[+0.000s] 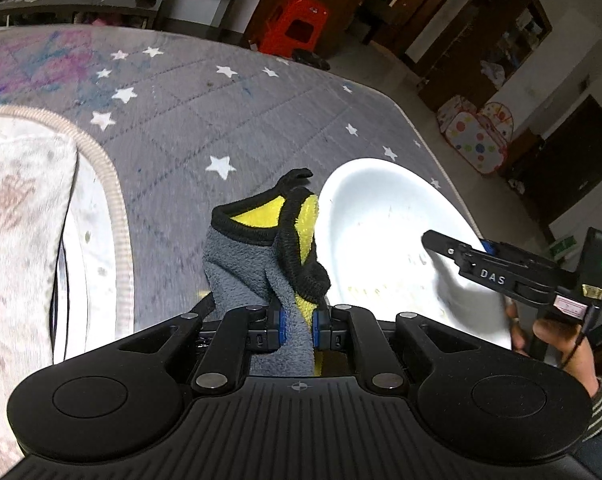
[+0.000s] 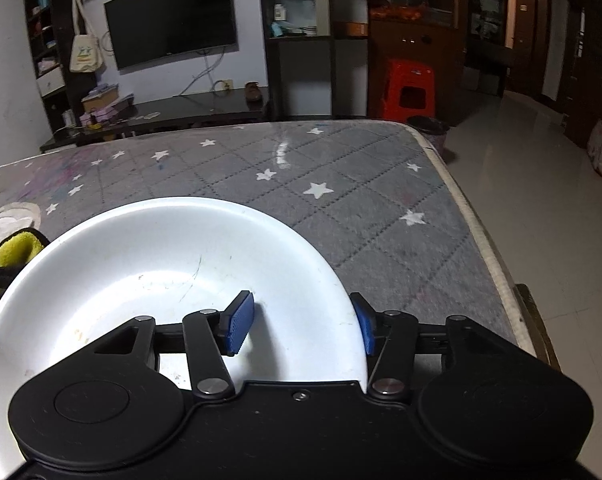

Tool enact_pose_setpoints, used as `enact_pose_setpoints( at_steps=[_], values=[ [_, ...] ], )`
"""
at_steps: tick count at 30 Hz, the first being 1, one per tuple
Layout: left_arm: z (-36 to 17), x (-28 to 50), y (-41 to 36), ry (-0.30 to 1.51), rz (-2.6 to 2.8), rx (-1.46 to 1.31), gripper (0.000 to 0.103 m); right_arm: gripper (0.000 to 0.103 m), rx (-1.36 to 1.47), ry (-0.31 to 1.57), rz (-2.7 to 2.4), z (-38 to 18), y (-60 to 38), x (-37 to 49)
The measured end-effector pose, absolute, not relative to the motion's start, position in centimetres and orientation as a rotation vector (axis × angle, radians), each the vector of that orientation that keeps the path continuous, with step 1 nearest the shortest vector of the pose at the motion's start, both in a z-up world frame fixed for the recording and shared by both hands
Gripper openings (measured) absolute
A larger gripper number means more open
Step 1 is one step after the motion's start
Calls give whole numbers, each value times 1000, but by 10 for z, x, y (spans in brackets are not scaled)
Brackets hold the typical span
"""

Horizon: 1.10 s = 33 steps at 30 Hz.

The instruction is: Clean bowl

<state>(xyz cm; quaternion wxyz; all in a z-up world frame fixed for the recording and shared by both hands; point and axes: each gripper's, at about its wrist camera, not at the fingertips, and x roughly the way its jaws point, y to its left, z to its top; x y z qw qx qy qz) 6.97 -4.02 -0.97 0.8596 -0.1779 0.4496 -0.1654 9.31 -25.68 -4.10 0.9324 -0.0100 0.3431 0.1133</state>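
1. The left gripper (image 1: 297,326) is closed tight on a cloth (image 1: 261,256), its blue pads pinching the grey fold between them.
2. The cloth is grey fleece with a yellow inner side and black trim; it stands up out of the fingers, its top edge touching or just beside the bowl's left rim.
3. The right gripper (image 2: 301,326) straddles the near right wall of the bowl (image 2: 149,248): one blue pad (image 2: 237,324) is inside, the other outside against the rim. The gap is narrow, but whether the pads actually squeeze the wall cannot be told.
4. In the left view a hand (image 1: 557,344) with a striped sleeve holds the right gripper at the bowl's right edge.
5. The bowl is white, wide and shallow, tilted up, with faint scratches and small yellowish specks inside.
6. Under it lies a grey quilted mat (image 2: 341,184) with white stars, near the mat's right edge.
7. A pale blanket (image 1: 25,240) lies on the mat's left side.
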Motion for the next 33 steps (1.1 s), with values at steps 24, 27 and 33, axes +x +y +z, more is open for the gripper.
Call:
enact_pose_setpoints(
  at_steps=[24, 27, 33],
  values=[
    [-7, 38, -10, 933, -287, -459, 12, 75, -102, 699, 326, -27, -229, 71],
    [-7, 36, -9, 929, -275, -474, 12, 75, -77, 707, 306, -27, -234, 61],
    [-6, 33, -4, 917, -247, -508, 12, 75, -23, 725, 258, -27, -242, 42]
  ],
)
